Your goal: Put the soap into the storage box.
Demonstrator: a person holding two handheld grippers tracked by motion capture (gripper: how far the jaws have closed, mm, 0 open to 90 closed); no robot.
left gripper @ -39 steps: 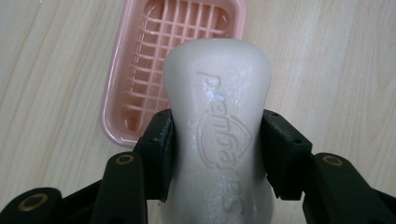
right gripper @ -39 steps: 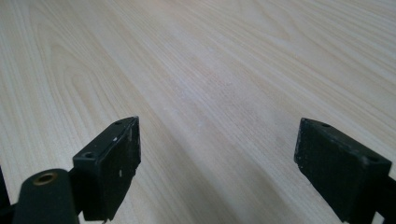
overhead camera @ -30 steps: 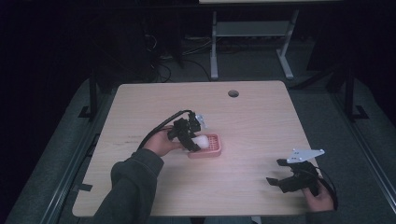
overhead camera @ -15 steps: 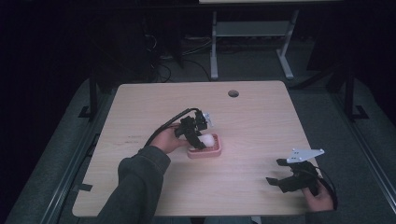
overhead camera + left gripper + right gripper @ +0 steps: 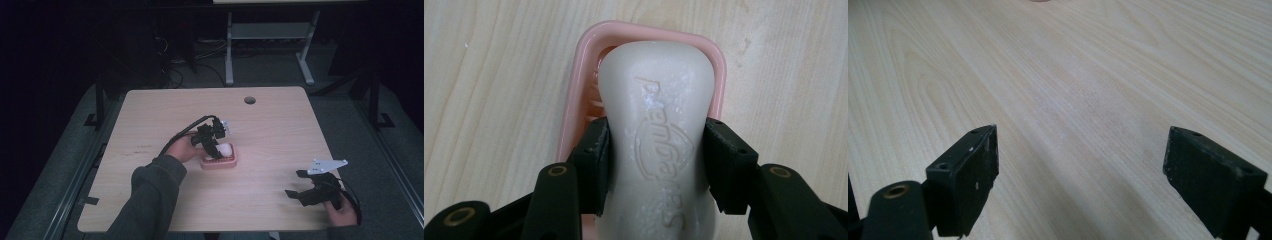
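Left gripper [image 5: 656, 165]: jaws pinching soap bar [image 5: 656, 150] over pink dish [image 5: 574, 100], mid-tabletop | Right gripper [image 5: 1080, 175]: jaws spread, near right front corner.

A pale wood-grain table [image 5: 280, 130] with rounded corners is standing in a dim room, its top catching most of the light. A round cable hole [image 5: 249, 100] is sitting near its far edge. Grey carpeted floor [image 5: 395, 150] is showing around it, fading into darkness towards the back. Beyond the far edge, the light metal legs and crossbar of another desk frame [image 5: 265, 37] are rising, with dark cables [image 5: 172, 75] lying loosely on the floor beside them. Dark rails [image 5: 75, 180] are running along the table's left side.
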